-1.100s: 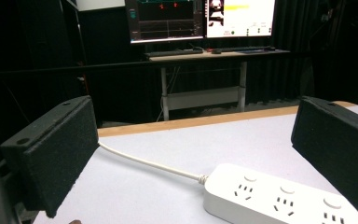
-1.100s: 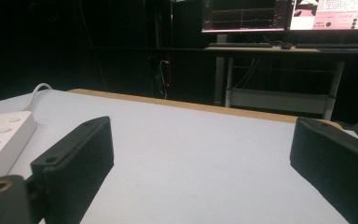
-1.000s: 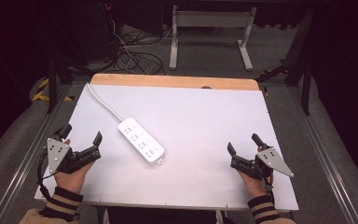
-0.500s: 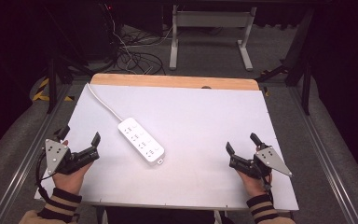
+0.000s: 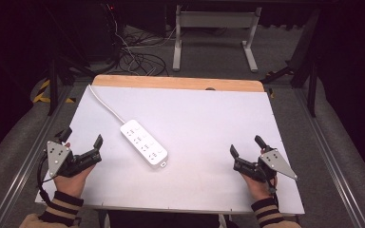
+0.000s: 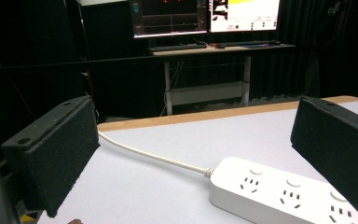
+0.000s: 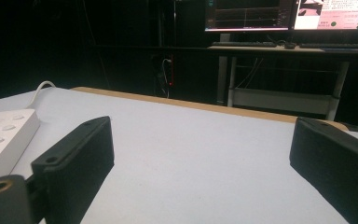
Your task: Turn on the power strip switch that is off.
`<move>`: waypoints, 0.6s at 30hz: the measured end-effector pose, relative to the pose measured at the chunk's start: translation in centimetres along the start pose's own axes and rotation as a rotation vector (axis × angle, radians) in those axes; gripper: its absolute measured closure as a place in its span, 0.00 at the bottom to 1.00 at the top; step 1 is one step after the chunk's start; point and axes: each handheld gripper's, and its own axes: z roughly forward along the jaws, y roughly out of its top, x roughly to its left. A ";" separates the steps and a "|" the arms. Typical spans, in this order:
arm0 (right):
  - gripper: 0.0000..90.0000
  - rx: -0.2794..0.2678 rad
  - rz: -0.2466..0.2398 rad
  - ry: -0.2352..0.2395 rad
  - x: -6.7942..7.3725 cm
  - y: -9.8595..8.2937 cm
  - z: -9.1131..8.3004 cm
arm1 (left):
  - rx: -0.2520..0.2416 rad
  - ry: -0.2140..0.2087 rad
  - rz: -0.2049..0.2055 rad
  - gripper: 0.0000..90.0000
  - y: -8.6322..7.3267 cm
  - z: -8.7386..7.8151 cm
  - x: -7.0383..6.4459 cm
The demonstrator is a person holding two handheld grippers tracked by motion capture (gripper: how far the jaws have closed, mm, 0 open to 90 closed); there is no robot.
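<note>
Starting posture at the tabletop point(image 5: 209, 118). A white power strip point(image 5: 144, 148) lies flat and slantwise, left of centre, sockets up; its cord point(image 5: 105, 105) runs to the far left corner and over the wooden edge. The left claw point(image 5: 81, 146) rests at the near left edge, jaws spread and holding nothing, aimed toward the strip, which sits just ahead of it (in the left gripper view the strip point(image 6: 279, 189) lies low between the two pads). The right claw point(image 5: 245, 153) rests near the right edge, likewise released and empty, well apart from the strip. Judged from this layout, both hands wait wide at the sides to leave the strip free for a reach. The tabletop is matte white and otherwise bare. The room is dark; a desk with lit monitors point(image 6: 205, 16) stands beyond, cables point(image 5: 138, 59) on the floor.
</note>
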 end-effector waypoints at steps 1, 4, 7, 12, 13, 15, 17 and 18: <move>0.08 0.001 0.001 -0.001 0.0 0.0 0.0 | 0.000 -0.001 0.000 0.01 0.0 0.0 0.0; 0.08 0.000 0.001 -0.001 0.0 0.0 -0.1 | 0.002 0.000 0.003 0.01 0.0 0.1 0.0; 0.08 0.000 -0.002 0.000 0.0 0.0 -0.1 | 0.001 0.000 0.005 0.01 0.0 0.1 0.0; 0.08 -0.001 0.000 0.000 0.0 0.0 -0.1 | 0.002 0.002 0.004 0.02 0.0 0.1 0.0; 0.08 -0.001 0.000 -0.001 0.0 0.0 -0.1 | 0.003 0.001 0.005 0.02 0.0 0.1 0.0; 0.08 -0.001 0.000 0.000 0.0 0.0 -0.1 | 0.003 0.002 0.006 0.02 0.0 0.1 0.0; 0.08 0.002 0.001 -0.001 0.0 0.0 -0.1 | 0.003 0.002 0.004 0.02 0.0 0.1 0.0; 0.08 0.002 0.001 -0.001 0.0 0.0 -0.1 | 0.004 0.002 0.005 0.02 0.0 0.1 0.0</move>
